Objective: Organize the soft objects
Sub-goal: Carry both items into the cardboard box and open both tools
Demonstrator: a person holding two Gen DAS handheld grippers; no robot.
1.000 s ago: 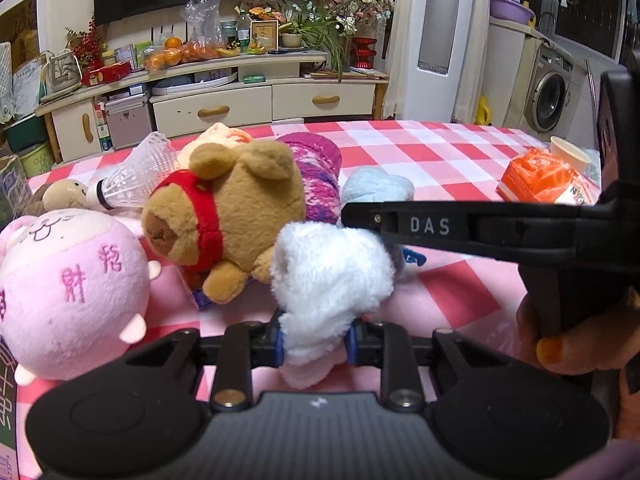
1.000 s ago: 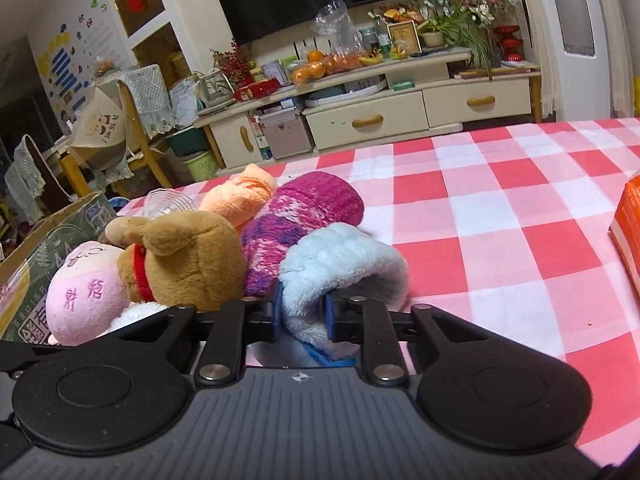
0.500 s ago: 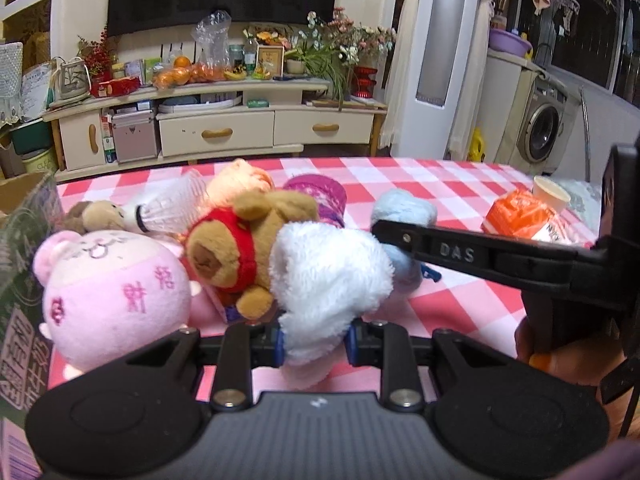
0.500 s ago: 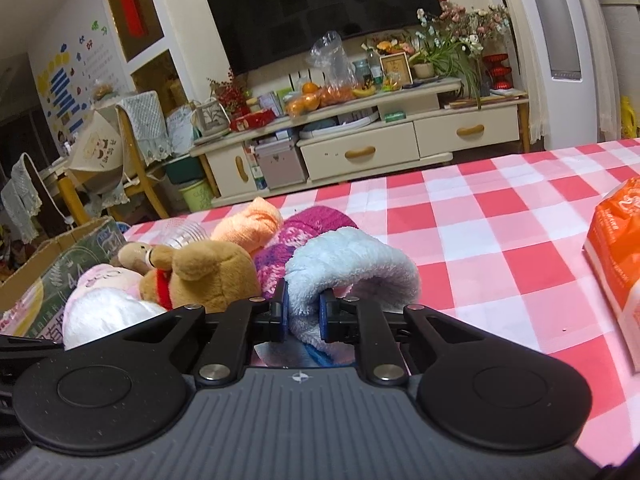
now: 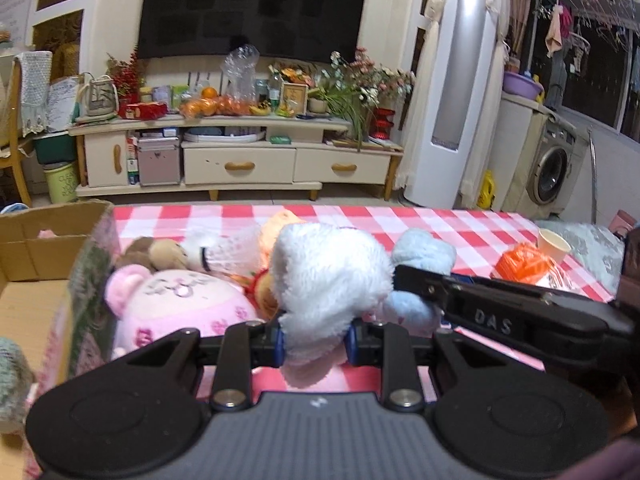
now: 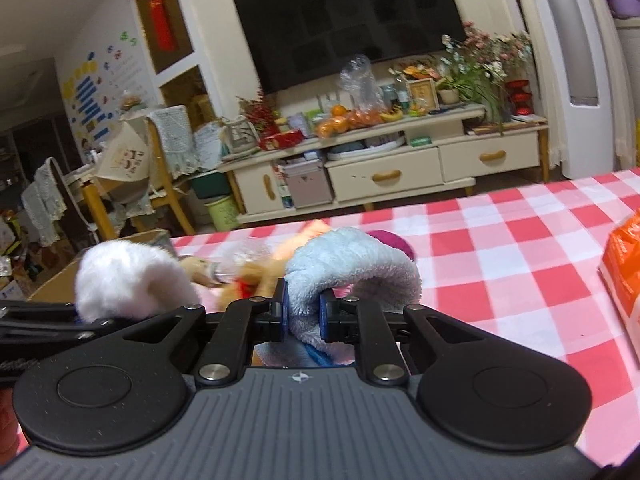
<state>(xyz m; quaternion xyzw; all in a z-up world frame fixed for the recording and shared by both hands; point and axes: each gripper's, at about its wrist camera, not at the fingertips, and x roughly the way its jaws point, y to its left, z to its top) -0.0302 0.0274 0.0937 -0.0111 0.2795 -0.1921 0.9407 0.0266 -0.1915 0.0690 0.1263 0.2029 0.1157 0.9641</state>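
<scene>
My left gripper (image 5: 314, 340) is shut on a fluffy white soft item (image 5: 328, 276) and holds it above the checked table. My right gripper (image 6: 302, 312) is shut on a fluffy light blue soft item (image 6: 356, 264), also lifted; it shows in the left wrist view (image 5: 424, 252) too. The white item shows at left in the right wrist view (image 6: 128, 280). Below lie a round pink plush (image 5: 176, 304), a brown bear plush (image 6: 256, 276), an orange soft item (image 5: 272, 228) and a purple knitted item (image 6: 390, 238). An open cardboard box (image 5: 44, 264) stands at the left.
An orange packet (image 5: 524, 264) and a paper cup (image 5: 554, 242) sit on the right of the red-and-white table (image 6: 500, 240). A shuttlecock (image 5: 224, 250) lies among the plush toys. A small brown plush (image 5: 160, 252) lies near the box. A TV cabinet stands beyond.
Both grippers have risen with their soft items and tilted up. The left one has moved left, so the cardboard box has come into view. The plush pile stays on the table.
</scene>
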